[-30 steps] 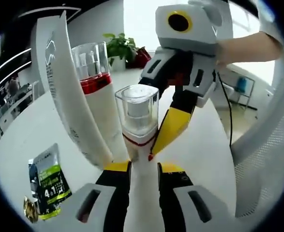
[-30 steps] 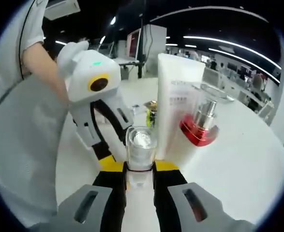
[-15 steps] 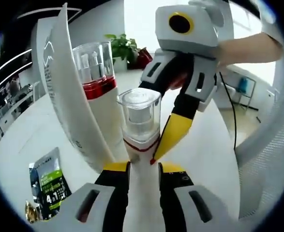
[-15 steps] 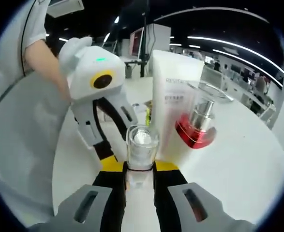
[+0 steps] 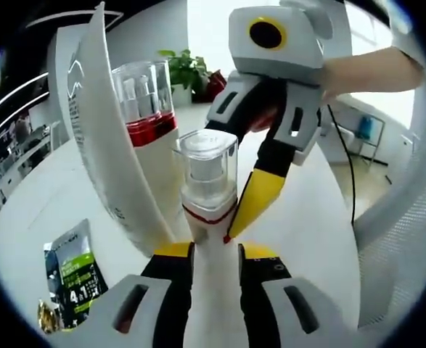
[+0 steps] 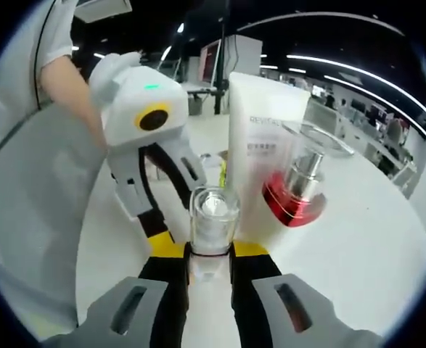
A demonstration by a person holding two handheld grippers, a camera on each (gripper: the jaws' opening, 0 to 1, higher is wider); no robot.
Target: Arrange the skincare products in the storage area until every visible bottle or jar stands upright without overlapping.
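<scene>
1. Left gripper (image 5: 214,255): its yellow-tipped jaws are clamped on the white body of the pump bottle (image 5: 207,188), which rises at 12 o'clock from the jaws in the left gripper view, clear square cap uppermost.
2. Right gripper (image 6: 210,254): jaws closed on the same bottle near its clear cap, seen at centre in the right gripper view. In the left gripper view this gripper reaches in from 1 o'clock, one yellow tip touching the bottle's red collar.
3. White tube (image 5: 107,138): stands tall at 10 o'clock of the held bottle in the left gripper view, leaning slightly.
4. Red-collared bottle (image 5: 147,109): clear cap, just beside the tube, at 11 o'clock of the held bottle; contact between the two cannot be determined.
5. Sachet (image 5: 73,272): lies flat on the white table (image 5: 31,210) at 8 o'clock.
6. Potted plant (image 5: 183,72): far side of the table, 12 o'clock.
</scene>
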